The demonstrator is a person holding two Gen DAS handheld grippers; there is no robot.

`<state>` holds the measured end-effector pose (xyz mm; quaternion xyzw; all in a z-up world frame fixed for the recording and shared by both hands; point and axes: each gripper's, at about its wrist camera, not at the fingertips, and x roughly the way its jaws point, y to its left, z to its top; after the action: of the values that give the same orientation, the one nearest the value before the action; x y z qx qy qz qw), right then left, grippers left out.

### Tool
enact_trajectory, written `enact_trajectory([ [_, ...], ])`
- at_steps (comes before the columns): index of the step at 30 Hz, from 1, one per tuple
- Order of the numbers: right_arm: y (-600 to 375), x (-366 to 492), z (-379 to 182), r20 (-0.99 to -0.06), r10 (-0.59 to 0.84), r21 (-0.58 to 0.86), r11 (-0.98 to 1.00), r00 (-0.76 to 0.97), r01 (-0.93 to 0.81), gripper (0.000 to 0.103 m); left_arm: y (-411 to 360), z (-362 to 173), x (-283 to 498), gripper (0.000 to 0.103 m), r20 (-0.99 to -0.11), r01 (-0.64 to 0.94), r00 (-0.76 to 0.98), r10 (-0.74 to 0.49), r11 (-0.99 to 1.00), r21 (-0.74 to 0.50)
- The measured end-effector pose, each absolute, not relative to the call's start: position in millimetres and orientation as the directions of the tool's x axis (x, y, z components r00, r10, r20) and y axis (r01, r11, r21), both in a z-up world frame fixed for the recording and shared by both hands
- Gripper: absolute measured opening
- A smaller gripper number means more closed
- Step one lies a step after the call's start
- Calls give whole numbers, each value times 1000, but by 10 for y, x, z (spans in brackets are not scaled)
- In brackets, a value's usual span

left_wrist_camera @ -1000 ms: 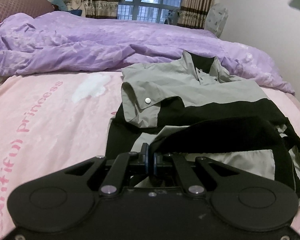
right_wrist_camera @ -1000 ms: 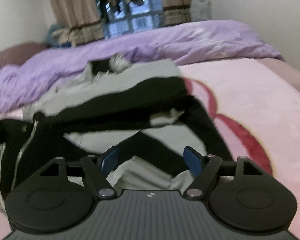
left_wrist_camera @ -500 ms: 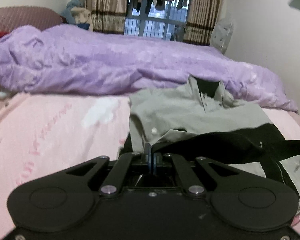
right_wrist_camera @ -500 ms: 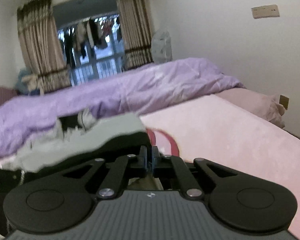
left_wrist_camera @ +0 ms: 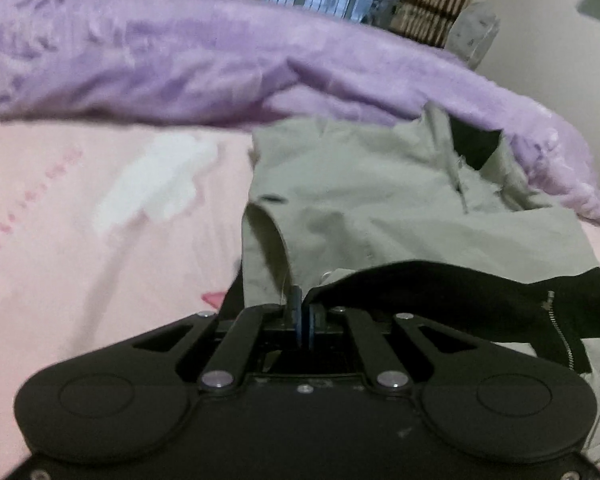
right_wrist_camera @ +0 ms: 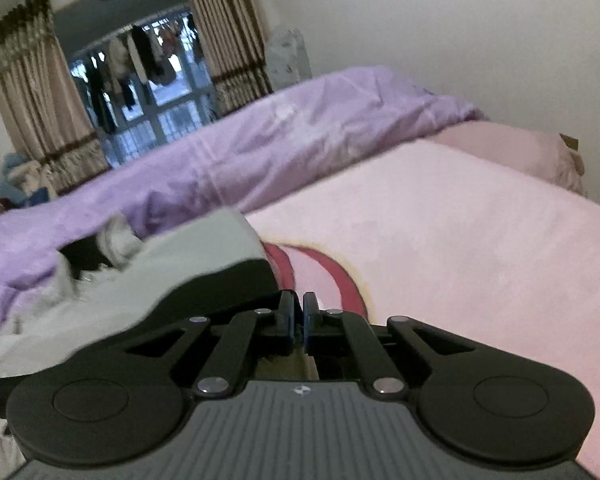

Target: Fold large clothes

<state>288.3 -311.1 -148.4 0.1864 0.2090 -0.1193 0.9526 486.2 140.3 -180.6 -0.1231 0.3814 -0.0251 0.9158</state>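
A grey and black jacket [left_wrist_camera: 380, 208] lies on the pink bed sheet [left_wrist_camera: 80, 260], its collar toward the purple duvet. My left gripper [left_wrist_camera: 305, 316] pinches the jacket's black hem edge, folded up over the grey chest; its jaws are just beginning to open, with the cloth still between the pads. In the right wrist view the jacket [right_wrist_camera: 188, 264] lies left of centre. My right gripper [right_wrist_camera: 298, 316] is shut on the black edge that runs in from the left. The lower part of the jacket is hidden under both grippers.
A rumpled purple duvet [left_wrist_camera: 220, 60] lies across the bed behind the jacket, also in the right wrist view as the duvet [right_wrist_camera: 300, 132]. A pink pillow [right_wrist_camera: 520, 148] sits by the right wall. Pink sheet [right_wrist_camera: 460, 240] spreads to the right. Curtains and a window stand beyond.
The right gripper's jaws closed on the jacket's edge. Both grippers carried the black lower part forward over the grey chest toward the collar. The left view now looks lower and closer.
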Motion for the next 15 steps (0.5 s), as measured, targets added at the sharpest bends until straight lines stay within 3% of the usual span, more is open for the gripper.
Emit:
enact_trajectory([
  [3,-3088,2979,-1538,-440,-139,304,906,887,293,7,1451,-1795,4856,9,-686,-36,709,-165,963,-269],
  [4,-3086,2990,-1518,-443,-123,304,911,888,278,18,1467,-1751,4827,16,-682,-24,712,-169,964,-264],
  [6,-3121,2955,-1446,-447,-86,327,911,890,252,31,1526,-1645,4743,70,-670,-41,732,-122,974,-221],
  [7,-3148,2918,-1412,-440,-66,343,909,896,236,40,1559,-1582,4673,75,-651,-40,751,-109,977,-210],
  [10,-3247,2726,-1295,-389,-17,383,906,921,179,67,1671,-1432,4460,79,-626,0,769,-130,979,-203],
  [13,-3300,2542,-1143,-365,13,360,924,931,128,72,1697,-1377,4273,91,-628,57,763,-156,983,-175],
  [15,-3300,2455,-1069,-383,26,307,946,923,100,86,1616,-1406,4170,95,-648,139,736,-196,981,-138],
])
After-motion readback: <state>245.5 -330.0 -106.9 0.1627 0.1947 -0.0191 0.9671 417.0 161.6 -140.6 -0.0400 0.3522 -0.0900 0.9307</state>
